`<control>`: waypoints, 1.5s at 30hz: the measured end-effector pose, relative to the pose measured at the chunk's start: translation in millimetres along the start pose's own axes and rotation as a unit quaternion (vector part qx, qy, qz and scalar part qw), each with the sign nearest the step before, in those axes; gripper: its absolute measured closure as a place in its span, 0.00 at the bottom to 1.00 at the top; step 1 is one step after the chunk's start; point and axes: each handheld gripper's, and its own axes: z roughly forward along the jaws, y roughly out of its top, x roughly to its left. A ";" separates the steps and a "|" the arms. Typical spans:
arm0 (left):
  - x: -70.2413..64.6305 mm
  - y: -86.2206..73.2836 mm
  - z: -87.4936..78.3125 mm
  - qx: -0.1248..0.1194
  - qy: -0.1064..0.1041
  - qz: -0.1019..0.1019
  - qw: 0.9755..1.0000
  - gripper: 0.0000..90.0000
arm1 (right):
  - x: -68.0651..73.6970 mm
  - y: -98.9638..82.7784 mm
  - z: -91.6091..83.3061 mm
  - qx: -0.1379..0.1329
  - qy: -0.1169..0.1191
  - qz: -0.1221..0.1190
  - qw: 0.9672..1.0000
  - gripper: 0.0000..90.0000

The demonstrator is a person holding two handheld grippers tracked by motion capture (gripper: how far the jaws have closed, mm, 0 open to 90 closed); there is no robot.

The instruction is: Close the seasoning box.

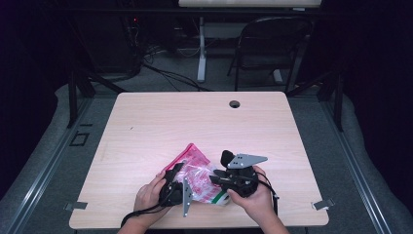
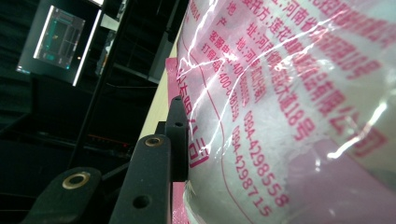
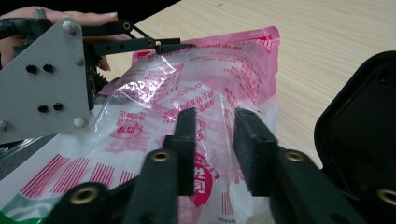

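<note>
Right now the right gripper (image 3: pixel 212 149) stands with its jaws parted over the bag (image 3: pixel 196 93), a fold of clear film rising into the gap between them; the pads do not press on it. Its grey plate shows above the person's right hand (image 1: pixel 253 195) in the high view. Beside it, the left gripper (image 1: pixel 176 187) grips the bag's left side: in its own view one black jaw lies flat against the printed film (image 2: pixel 289 102), the other jaw hidden behind the bag, so it looks pinched there. The left hand (image 1: pixel 148 195) holds that gripper. The bag, clear with pink print and a pink top edge, lies on the bench (image 1: pixel 160 122) near its front edge, between both hands
</note>
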 end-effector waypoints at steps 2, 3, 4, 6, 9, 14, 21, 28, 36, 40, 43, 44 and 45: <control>0.5 -0.9 0.8 -0.002 -0.005 -0.007 1.000 0.77 | -0.1 0.5 -0.3 -0.007 -0.001 0.002 1.000 0.68; 0.7 -1.5 1.0 -0.001 -0.008 -0.010 1.000 0.77 | -0.1 0.9 -0.8 -0.011 -0.002 0.003 1.000 0.66; 0.7 -2.2 1.6 -0.002 -0.010 -0.014 1.000 0.77 | -0.1 1.4 -1.8 -0.014 -0.003 0.002 1.000 0.65; 0.4 -3.0 2.4 -0.001 -0.015 -0.020 1.000 0.77 | 0.3 2.4 -4.1 -0.018 -0.005 0.000 1.000 0.63; 0.7 -4.2 3.3 -0.003 -0.020 -0.028 0.999 0.78 | -0.6 3.8 -7.9 -0.026 -0.006 0.000 1.000 0.61; 2.3 -7.5 4.1 -0.007 -0.037 -0.050 0.998 0.78 | -2.4 4.8 -12.4 -0.032 -0.010 0.005 0.999 0.60; 8.2 -14.7 3.9 -0.007 -0.072 -0.102 0.992 0.78 | -5.4 7.0 -20.6 -0.044 -0.010 0.011 0.999 0.60; 10.4 -22.8 4.8 -0.005 -0.103 -0.146 0.984 0.78 | -8.0 8.4 -28.0 -0.055 -0.017 0.016 0.998 0.59; 22.3 -34.3 7.4 -0.012 -0.135 -0.239 0.961 0.78 | -9.9 9.7 -35.7 -0.068 -0.017 0.020 0.997 0.61; 26.3 -39.7 8.4 -0.016 -0.143 -0.271 0.952 0.78 | -10.4 10.1 -37.4 -0.067 -0.017 0.018 0.997 0.61; 28.1 -42.7 8.7 -0.017 -0.148 -0.285 0.947 0.78 | -10.2 10.1 -37.5 -0.067 -0.017 0.018 0.997 0.61; 28.8 -43.7 8.9 -0.019 -0.150 -0.291 0.945 0.78 | -10.0 10.1 -37.4 -0.066 -0.017 0.018 0.997 0.61; 29.3 -44.5 8.9 -0.019 -0.153 -0.297 0.942 0.78 | -9.9 10.1 -37.4 -0.066 -0.017 0.018 0.997 0.61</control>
